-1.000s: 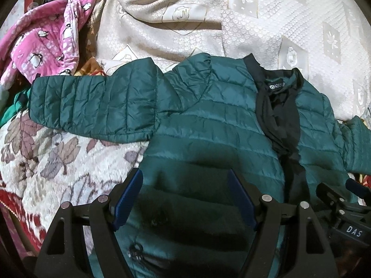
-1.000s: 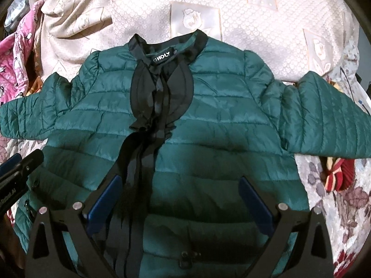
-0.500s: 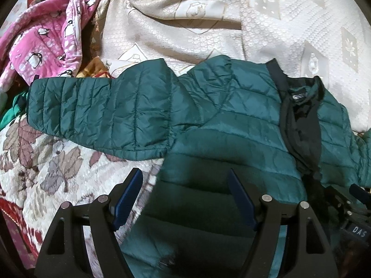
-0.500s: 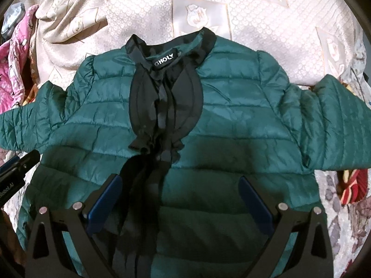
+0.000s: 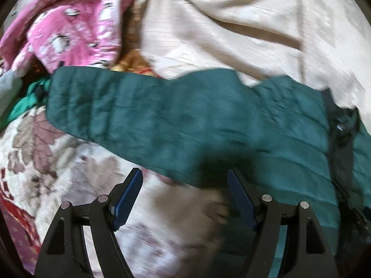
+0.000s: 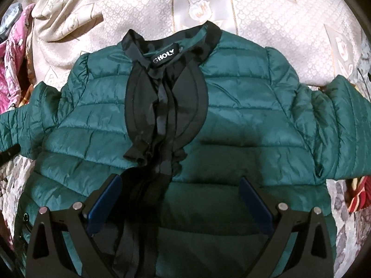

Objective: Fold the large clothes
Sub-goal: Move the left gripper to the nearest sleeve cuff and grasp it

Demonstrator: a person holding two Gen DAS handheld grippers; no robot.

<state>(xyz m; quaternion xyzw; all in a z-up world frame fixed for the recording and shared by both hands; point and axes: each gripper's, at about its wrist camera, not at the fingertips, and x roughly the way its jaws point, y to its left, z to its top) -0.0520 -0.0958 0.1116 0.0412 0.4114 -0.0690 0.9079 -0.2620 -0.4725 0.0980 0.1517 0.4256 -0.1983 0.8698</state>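
A dark green quilted jacket (image 6: 243, 106) with a black collar and black front trim (image 6: 162, 106) lies spread front-up on the bed, sleeves out to both sides. My right gripper (image 6: 179, 185) is open and empty, hovering over the jacket's lower front. In the blurred left wrist view, the jacket's left sleeve (image 5: 139, 111) stretches across the middle. My left gripper (image 5: 184, 178) is open and empty, above the bedcover just below the sleeve's lower edge, its right finger over the jacket body.
A cream patterned blanket (image 6: 266, 18) covers the far bed. A pink penguin-print garment (image 5: 69, 23) is piled at the far left. A leaf-print bedcover (image 5: 58, 157) lies under the sleeve. A red striped cloth (image 6: 359, 192) sits at the right.
My left gripper has swung left, off the jacket's body and toward the left sleeve. My right gripper has moved slightly forward over the jacket's front. Both stay open.
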